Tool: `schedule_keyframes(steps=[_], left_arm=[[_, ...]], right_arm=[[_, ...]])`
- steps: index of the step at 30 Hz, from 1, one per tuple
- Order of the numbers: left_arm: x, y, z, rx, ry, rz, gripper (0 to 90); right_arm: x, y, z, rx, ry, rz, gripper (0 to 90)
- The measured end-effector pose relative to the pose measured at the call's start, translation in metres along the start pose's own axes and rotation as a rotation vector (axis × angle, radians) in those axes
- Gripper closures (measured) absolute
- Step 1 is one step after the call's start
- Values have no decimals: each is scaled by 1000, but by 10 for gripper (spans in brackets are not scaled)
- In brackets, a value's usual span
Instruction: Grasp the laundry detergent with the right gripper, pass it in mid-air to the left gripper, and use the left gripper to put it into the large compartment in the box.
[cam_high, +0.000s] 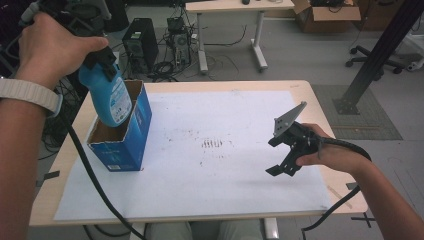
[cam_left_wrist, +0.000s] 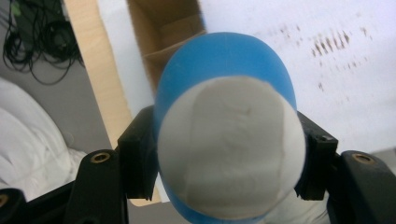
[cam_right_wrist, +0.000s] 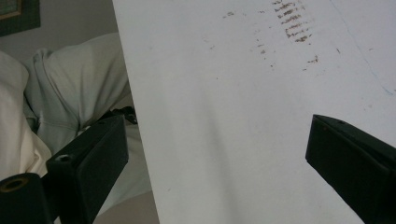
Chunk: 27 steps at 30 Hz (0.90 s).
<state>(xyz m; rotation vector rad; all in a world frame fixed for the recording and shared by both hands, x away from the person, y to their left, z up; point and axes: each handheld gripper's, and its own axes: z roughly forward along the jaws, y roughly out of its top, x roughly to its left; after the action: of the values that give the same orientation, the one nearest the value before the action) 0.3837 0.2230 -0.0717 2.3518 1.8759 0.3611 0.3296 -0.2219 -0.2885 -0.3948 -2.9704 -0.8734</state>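
Currently the left gripper (cam_high: 102, 59) has its fingers clamped on the neck of a blue bottle (cam_high: 111, 97), long axis near vertical, base inside the open blue carton (cam_high: 131, 137) at the table's (cam_high: 305, 90) left. Right gripper (cam_high: 280, 155), fingers apart and empty, hovers well apart

The worktop (cam_high: 320, 107) is pale wood with rounded corners, and a large white sheet (cam_high: 225, 120) with dark smudges near its middle covers most of it. Beyond it lies a grey floor (cam_high: 300, 60). A second desk (cam_high: 235, 6) with white legs stands farther back. Left of that desk, two computer towers (cam_high: 140, 42) sit on the floor among tangled black cables (cam_high: 165, 67). An open cardboard box (cam_high: 325, 15) rests at the far right, near an office chair base (cam_high: 375, 62). A black metal post (cam_high: 380, 50) slants down to a foot plate on a dark mat (cam_high: 365, 112).
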Motion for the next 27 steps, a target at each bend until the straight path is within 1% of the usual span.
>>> schedule_keyframes(steps=[4,9,14,16,19,21,27], left_arm=[[8,1,10,1,13,-40,378],[15,1,24,-1,22,-76,378],[19,2,42,11,27,-83,378],[21,2,50,8,26,-82,378],[22,2,61,15,22,-74,378],[23,1,69,15,17,-77,378],[25,-2,91,27,16,-74,378]], right_arm=[[-1,-1,0,1,0,2,58],[-3,-3,1,3,2,9,58],[-3,-4,2,7,3,13,58],[-3,-5,3,10,4,16,58],[-4,-6,3,14,4,21,58],[-5,-6,3,13,3,21,58],[-4,-7,4,33,4,17,62]])
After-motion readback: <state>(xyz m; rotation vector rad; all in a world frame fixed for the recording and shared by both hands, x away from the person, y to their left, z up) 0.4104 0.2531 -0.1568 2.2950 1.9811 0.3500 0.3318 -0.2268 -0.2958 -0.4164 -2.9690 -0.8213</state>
